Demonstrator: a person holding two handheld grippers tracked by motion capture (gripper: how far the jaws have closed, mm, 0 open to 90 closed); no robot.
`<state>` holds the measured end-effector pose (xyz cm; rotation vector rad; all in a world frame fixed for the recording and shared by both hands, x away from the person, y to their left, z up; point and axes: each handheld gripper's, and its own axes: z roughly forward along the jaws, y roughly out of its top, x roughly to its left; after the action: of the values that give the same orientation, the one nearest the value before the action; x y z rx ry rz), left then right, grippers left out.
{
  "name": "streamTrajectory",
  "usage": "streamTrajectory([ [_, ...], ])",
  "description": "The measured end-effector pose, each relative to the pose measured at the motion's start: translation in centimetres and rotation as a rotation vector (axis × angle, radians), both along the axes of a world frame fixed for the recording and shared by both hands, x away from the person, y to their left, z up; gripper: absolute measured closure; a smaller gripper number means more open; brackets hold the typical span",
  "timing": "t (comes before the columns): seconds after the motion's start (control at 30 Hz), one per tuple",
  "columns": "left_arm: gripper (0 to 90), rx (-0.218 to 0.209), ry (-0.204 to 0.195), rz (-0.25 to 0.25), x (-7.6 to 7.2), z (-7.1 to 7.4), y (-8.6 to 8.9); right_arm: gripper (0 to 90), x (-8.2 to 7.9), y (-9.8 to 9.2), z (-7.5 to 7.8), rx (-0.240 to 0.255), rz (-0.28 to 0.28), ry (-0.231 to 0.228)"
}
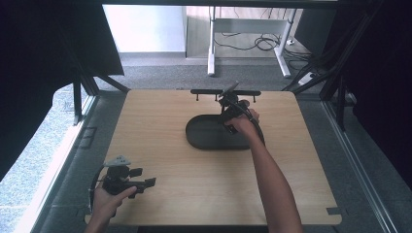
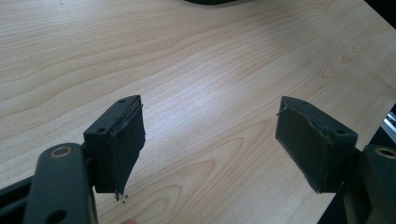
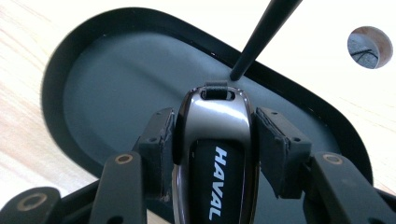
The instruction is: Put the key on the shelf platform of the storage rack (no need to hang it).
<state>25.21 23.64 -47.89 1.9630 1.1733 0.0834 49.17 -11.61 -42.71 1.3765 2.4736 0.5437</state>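
High view: we see a pale wooden table (image 1: 160, 160) on grey carpet, a desk frame behind it. Our right arm stretches forward so that the right gripper (image 1: 232, 110) hangs over the far end of a dark oval tray (image 1: 204, 138); our left hand keeps the left gripper (image 1: 145, 183) low by the near left corner.

Left gripper view: the jaws stand wide apart with bare wood between them.

Right gripper view: the jaws pinch a black and silver car key (image 3: 215, 144) marked HAVAL from both sides, its strap end beyond the pads, above the tray floor (image 3: 126, 88)
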Motion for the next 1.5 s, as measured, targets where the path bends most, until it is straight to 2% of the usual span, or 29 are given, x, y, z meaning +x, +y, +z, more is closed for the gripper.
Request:
streamTrajectory([
  [0.03,24.1,0.000,0.000,0.000,0.0,0.0,0.0,49.9,0.1,0.1,-0.6,-0.003,0.000,0.008],
  [0.27,24.1,0.001,0.003,0.003,0.0,-0.1,-0.1,49.9,0.4,0.5,-2.2,-0.021,-0.010,0.005],
  [0.33,24.1,0.001,0.003,0.001,0.0,-0.1,0.0,49.9,0.4,0.5,-2.4,-0.020,-0.013,0.001],
  [0.37,24.1,-0.001,0.002,0.004,0.0,-0.1,0.0,49.9,0.4,0.5,-2.5,-0.001,-0.018,-0.005],
  [0.5,24.1,-0.002,0.002,0.003,0.0,-0.1,0.0,49.9,0.2,0.5,-2.7,-0.019,-0.023,-0.025],
  [0.93,24.1,0.003,0.004,-0.001,0.0,-0.2,-0.1,49.9,-0.3,0.0,-3.9,0.013,-0.032,-0.007],
  [1.2,24.1,0.002,0.006,0.001,0.0,-0.2,-0.1,49.8,-0.3,0.1,-4.7,0.007,-0.046,-0.008],
  [1.5,24.1,0.001,0.004,0.002,0.0,-0.1,0.0,49.7,-0.1,0.0,-5.7,-0.021,-0.053,0.002],
])
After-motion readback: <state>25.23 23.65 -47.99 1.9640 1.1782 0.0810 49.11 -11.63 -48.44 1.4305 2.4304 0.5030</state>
